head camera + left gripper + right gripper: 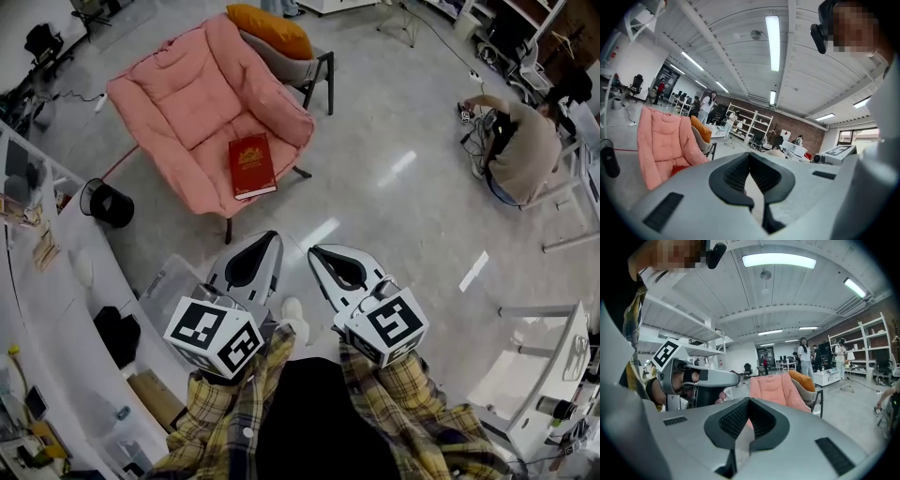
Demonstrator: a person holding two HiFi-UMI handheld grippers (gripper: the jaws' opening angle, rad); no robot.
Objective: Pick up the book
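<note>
Red book (pixel 252 166): flat on the seat of the pink chair (pixel 178 103), near its front edge.
Orange cushion (pixel 272 30): behind the chair.
Left gripper (pixel 273 234), right gripper (pixel 314 251): side by side over the floor, short of the chair, tips toward it. Jaws of both closed, nothing between them.
</note>
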